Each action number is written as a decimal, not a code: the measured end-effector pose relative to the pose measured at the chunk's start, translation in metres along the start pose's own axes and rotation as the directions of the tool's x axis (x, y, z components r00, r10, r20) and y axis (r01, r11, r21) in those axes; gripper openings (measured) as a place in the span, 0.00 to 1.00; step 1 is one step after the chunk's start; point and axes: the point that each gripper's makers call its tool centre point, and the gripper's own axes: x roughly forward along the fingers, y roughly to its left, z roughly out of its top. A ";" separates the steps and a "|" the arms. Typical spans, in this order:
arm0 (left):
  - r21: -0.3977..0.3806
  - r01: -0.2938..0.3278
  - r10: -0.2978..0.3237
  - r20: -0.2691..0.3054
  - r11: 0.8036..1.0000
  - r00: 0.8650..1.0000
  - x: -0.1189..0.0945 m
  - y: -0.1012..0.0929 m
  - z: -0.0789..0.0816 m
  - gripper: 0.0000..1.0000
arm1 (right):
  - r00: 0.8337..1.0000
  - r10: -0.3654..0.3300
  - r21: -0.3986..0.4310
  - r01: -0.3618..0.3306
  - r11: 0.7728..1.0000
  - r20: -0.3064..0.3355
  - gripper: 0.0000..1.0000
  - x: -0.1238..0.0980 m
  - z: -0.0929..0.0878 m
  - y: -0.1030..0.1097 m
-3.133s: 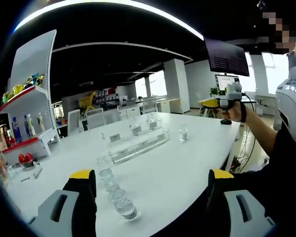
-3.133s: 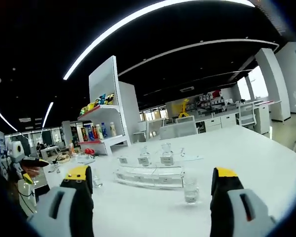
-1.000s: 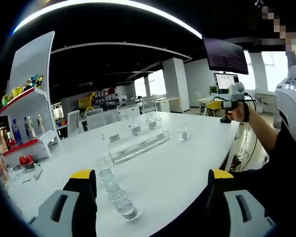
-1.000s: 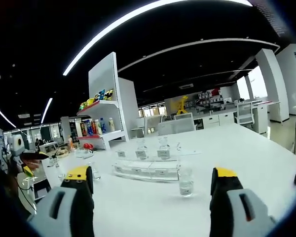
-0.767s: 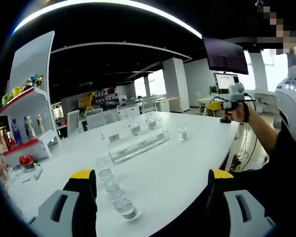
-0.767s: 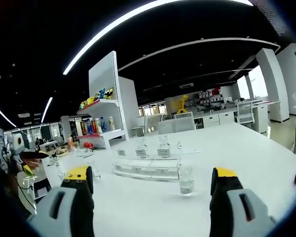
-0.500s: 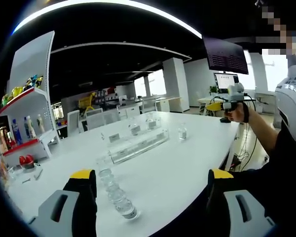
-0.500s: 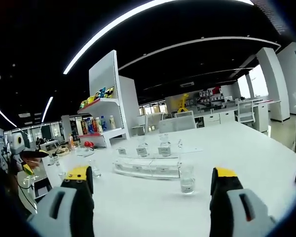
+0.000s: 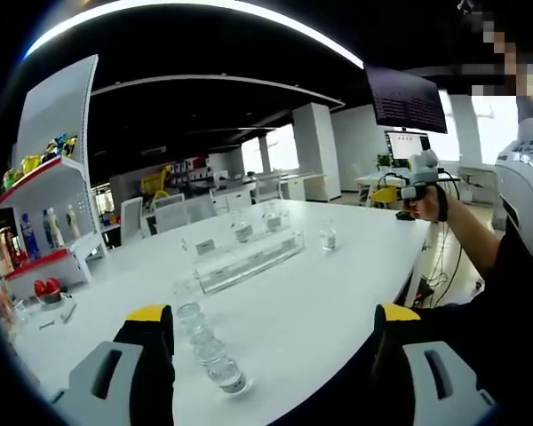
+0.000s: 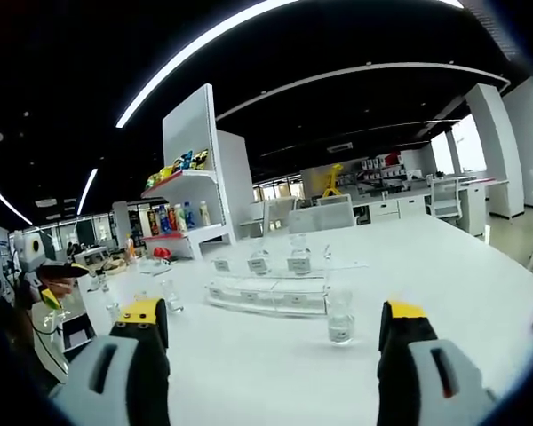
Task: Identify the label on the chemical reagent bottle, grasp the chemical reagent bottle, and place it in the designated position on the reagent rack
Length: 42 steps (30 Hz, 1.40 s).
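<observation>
Your right gripper [image 10: 271, 333] has its jaws wide apart and holds nothing; a reagent bottle [image 10: 339, 317] stands on the white table [image 10: 444, 275] between them, just before the clear rack [image 10: 266, 297]. Your left gripper [image 9: 271, 333] is also wide and empty.

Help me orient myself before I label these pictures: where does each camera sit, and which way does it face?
Left gripper view: rides the left gripper, open, looking across the white table at a row of reagent bottles and the clear reagent rack; the person's arm holds the right gripper.
Right gripper view: rides the right gripper, open, facing one reagent bottle before the rack.
Shared: table, rack, red-edged shelf unit.
</observation>
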 end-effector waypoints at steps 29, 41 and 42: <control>0.013 -0.006 0.007 -0.005 1.000 1.000 0.000 0.000 0.004 0.92 | 0.992 0.019 -0.057 -0.027 0.998 -0.126 0.96 0.028 -0.042 -0.002; 0.023 -0.005 0.005 0.003 1.000 1.000 -0.003 -0.001 0.008 0.92 | 0.980 -0.078 -0.138 0.053 0.989 -0.183 0.97 0.061 -0.060 -0.034; 0.024 -0.007 0.007 0.003 1.000 1.000 -0.003 0.000 0.008 0.92 | 0.980 -0.081 -0.138 0.056 0.989 -0.184 0.97 0.064 -0.060 -0.036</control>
